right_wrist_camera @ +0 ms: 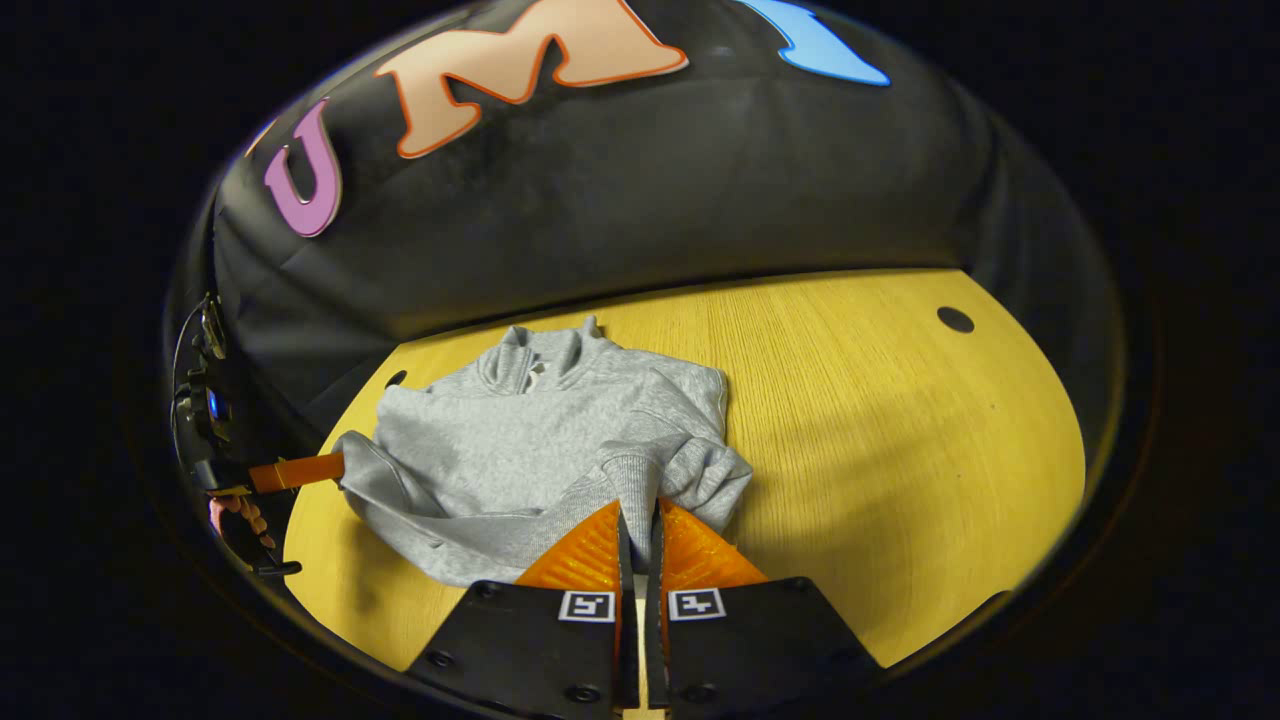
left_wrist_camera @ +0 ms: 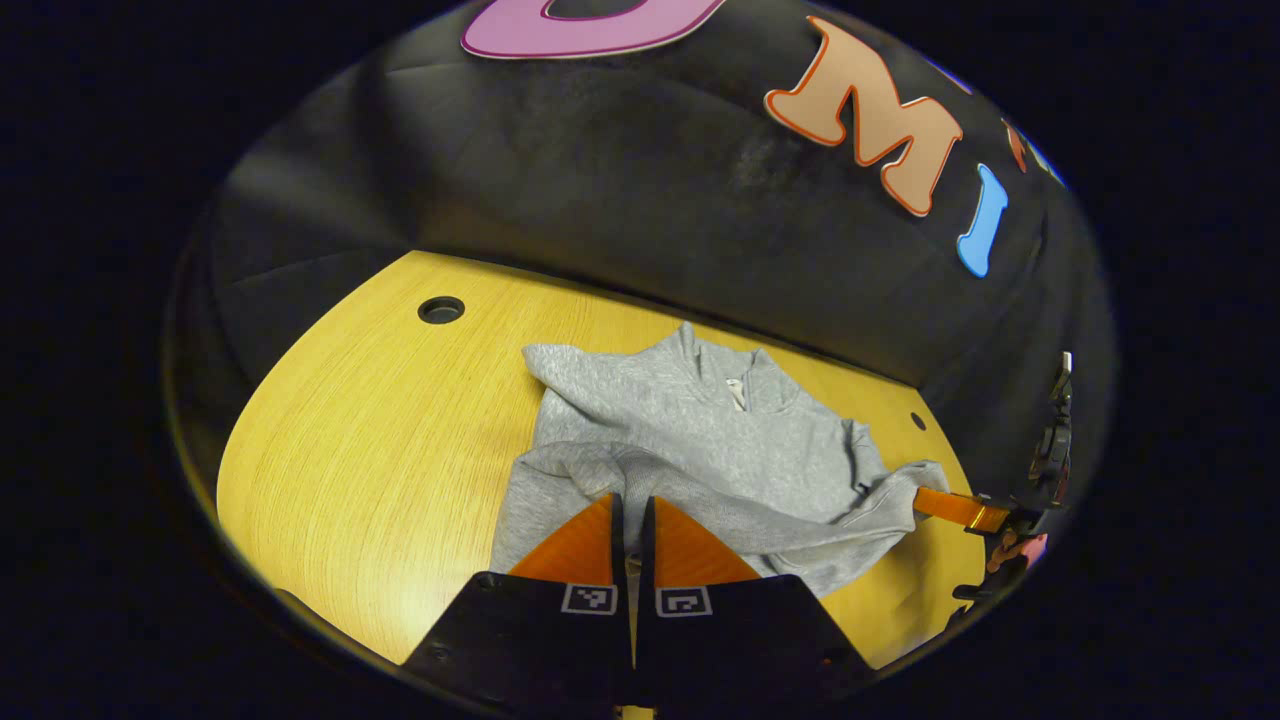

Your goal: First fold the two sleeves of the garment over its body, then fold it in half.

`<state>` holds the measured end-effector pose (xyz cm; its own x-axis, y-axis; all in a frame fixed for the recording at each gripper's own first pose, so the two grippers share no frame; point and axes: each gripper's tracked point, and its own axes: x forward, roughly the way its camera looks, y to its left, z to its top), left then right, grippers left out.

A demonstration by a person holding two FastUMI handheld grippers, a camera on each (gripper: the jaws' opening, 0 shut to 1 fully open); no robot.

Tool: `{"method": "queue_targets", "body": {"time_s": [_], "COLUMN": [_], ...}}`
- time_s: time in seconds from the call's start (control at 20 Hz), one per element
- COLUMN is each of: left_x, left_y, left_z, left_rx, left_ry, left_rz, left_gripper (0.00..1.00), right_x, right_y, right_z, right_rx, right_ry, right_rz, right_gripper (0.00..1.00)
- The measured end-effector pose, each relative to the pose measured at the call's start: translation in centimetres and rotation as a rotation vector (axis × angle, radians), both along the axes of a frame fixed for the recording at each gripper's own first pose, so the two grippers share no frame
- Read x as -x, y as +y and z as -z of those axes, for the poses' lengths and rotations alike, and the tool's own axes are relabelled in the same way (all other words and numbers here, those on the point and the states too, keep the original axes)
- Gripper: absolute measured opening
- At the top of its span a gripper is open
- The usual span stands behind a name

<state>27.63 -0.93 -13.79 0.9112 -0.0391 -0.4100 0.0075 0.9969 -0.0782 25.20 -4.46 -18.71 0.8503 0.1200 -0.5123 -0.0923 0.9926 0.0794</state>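
The gray sweater (left_wrist_camera: 700,440) lies on the yellow table (left_wrist_camera: 380,450), collar toward the booth wall, both sleeves across its body. The left tool (left_wrist_camera: 631,512) is clamped on a sleeve cuff (left_wrist_camera: 600,465) at the sweater's lower edge. The right tool (right_wrist_camera: 639,520) is clamped on the other sleeve's cuff (right_wrist_camera: 632,470).

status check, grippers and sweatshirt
Left gripper and right gripper each shut on a sleeve. Grey sweatshirt on the wooden table, sleeves crossing body. Nothing in the way.
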Motion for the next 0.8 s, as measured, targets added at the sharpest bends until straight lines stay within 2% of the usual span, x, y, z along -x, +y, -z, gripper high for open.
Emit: {"method": "queue_targets", "body": {"time_s": [0.1, 0.15, 0.25, 0.4, 0.45, 0.5, 0.6, 0.65, 0.7, 0.8], "left_x": [-1.0, -1.5, -1.9, -2.2, -2.1, -1.7, -1.2, -1.0, -0.8, -0.6], "left_y": [0.3, 0.4, 0.4, 0.6, 0.0, -0.9, -1.4, -1.1, -1.0, -1.4], "left_z": [1.7, 2.5, 3.3, 3.4, 3.2, 3.0, 2.5, 2.4, 1.9, -0.1], "left_rx": [-0.025, -0.032, -0.024, 0.000, 0.023, 0.049, 0.016, -0.037, -0.080, -0.130], "left_ry": [0.041, 0.057, 0.075, 0.056, 0.054, 0.056, 0.068, 0.077, 0.077, 0.037], "left_rz": [-0.003, -0.007, -0.015, -0.005, 0.033, 0.083, 0.133, 0.137, 0.143, 0.156], "left_gripper": [0.00, 0.02, 0.01, 0.11, 0.20, 0.24, 0.67, 0.82, 0.85, 0.88], "right_x": [-1.1, -1.5, -1.3, -1.4, -1.2, -0.7, -0.5, -0.2, -0.3, 0.4], "right_y": [0.0, 0.0, 0.0, 0.6, 1.3, 2.2, 3.0, 2.9, 2.9, 3.3], "right_z": [1.3, 1.7, 1.5, 1.6, 1.3, 0.8, -0.1, -0.9, -1.6, -3.8], "right_rx": [-0.039, -0.053, -0.079, -0.118, -0.159, -0.201, -0.223, -0.201, -0.178, -0.149], "right_ry": [0.033, 0.043, 0.044, 0.052, 0.062, 0.068, 0.057, 0.039, 0.018, -0.025], "right_rz": [0.013, 0.016, 0.004, -0.020, -0.033, -0.051, -0.074, -0.083, -0.097, -0.124], "right_gripper": [0.06, 0.10, 0.10, 0.22, 0.27, 0.42, 0.84, 0.92, 0.96, 0.97]}}
